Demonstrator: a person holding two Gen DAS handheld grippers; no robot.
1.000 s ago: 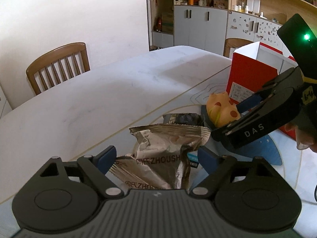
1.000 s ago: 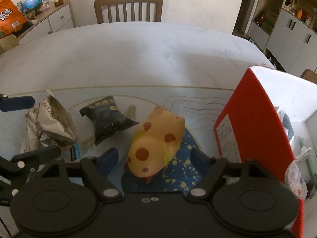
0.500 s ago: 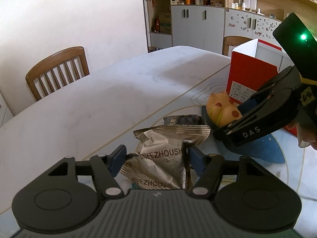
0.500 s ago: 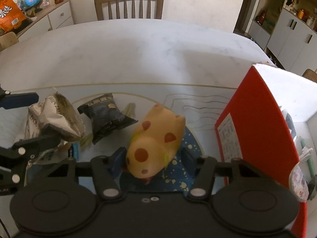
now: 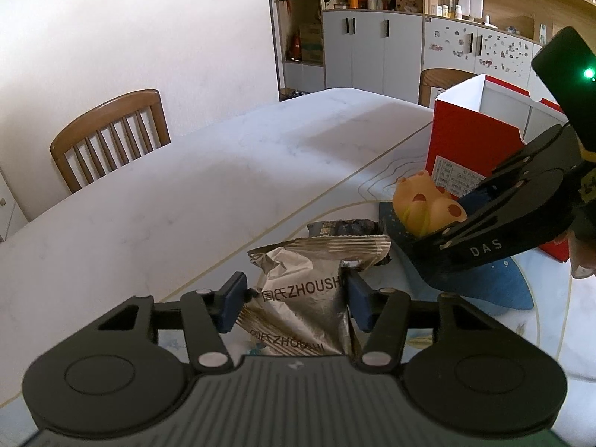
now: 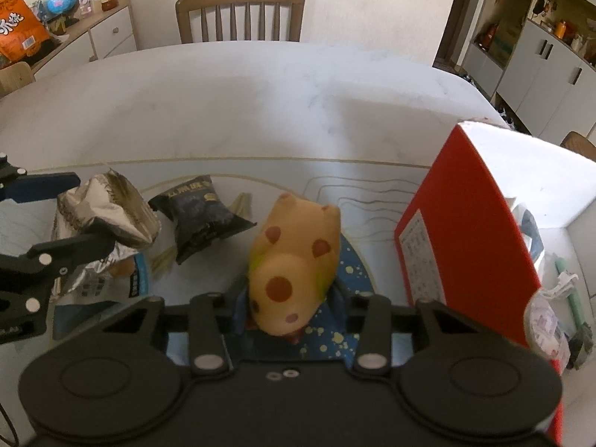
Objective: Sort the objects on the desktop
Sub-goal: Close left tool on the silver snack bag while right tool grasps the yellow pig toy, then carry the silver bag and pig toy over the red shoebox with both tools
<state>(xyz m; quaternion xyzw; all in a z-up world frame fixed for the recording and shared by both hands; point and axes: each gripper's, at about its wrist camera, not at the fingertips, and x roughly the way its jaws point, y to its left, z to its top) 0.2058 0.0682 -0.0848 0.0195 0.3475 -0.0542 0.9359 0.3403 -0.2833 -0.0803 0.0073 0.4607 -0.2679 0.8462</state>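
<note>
My left gripper (image 5: pixel 294 300) is shut on a silver snack packet (image 5: pixel 309 287) printed ZHOUSHI; the packet also shows in the right wrist view (image 6: pixel 104 212). My right gripper (image 6: pixel 288 303) is shut on a yellow toy pig with red spots (image 6: pixel 294 260), which sits on a dark blue spotted mat (image 6: pixel 354 275). The pig also shows in the left wrist view (image 5: pixel 424 205), with the right gripper beside it. A black snack packet (image 6: pixel 201 219) lies between the silver packet and the pig.
A red open box (image 6: pixel 462 253) with white inside stands to the right of the pig and holds several small items. The white marble table (image 6: pixel 260 104) stretches beyond. A wooden chair (image 6: pixel 240 13) stands at the far side.
Both grippers went from open to shut: the left closed on the silver packet, the right closed on the toy pig. Both views moved slightly closer to their objects.
</note>
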